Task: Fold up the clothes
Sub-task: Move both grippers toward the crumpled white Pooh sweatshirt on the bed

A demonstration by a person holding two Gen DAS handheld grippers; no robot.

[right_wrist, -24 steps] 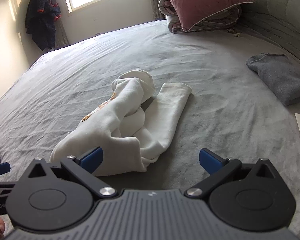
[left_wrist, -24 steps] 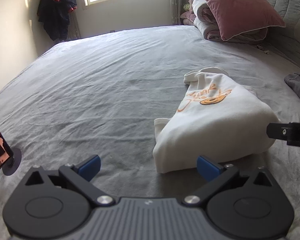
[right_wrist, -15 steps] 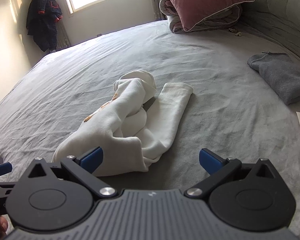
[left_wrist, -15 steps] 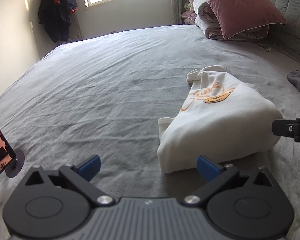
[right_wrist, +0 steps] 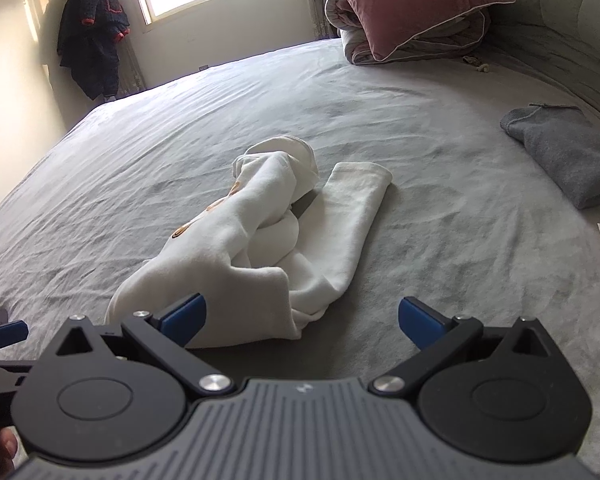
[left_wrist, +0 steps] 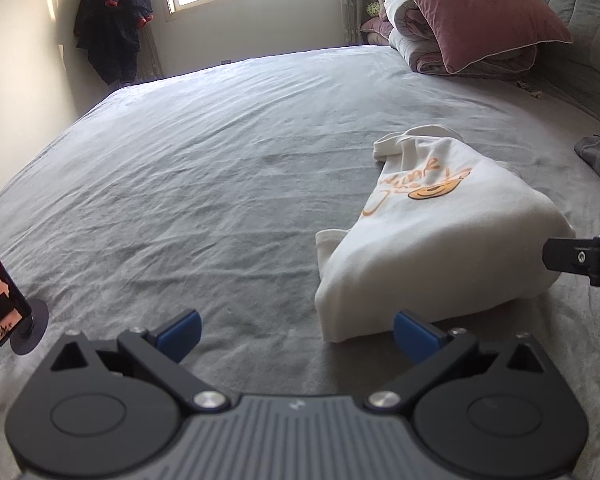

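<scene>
A white cotton sweatshirt with an orange bear print (left_wrist: pixel 440 236) is seen lying bunched on the grey bed sheet (left_wrist: pixel 204 168), one sleeve stretched out beside it. That sleeve is shown only in the right wrist view, as is a folded grey knit garment (right_wrist: pixel 564 152); the print is shown plainly only in the left. The left tongs (left_wrist: pixel 296 334) and right tongs (right_wrist: pixel 302 318) are both held spread wide, nothing gripped, just short of the sweatshirt's near edge.

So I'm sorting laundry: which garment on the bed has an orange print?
The crumpled white sweatshirt lying mid-bed before both open grippers: it bears an orange cartoon print. The folded grey knit garment near the headboard side is plain.
</scene>
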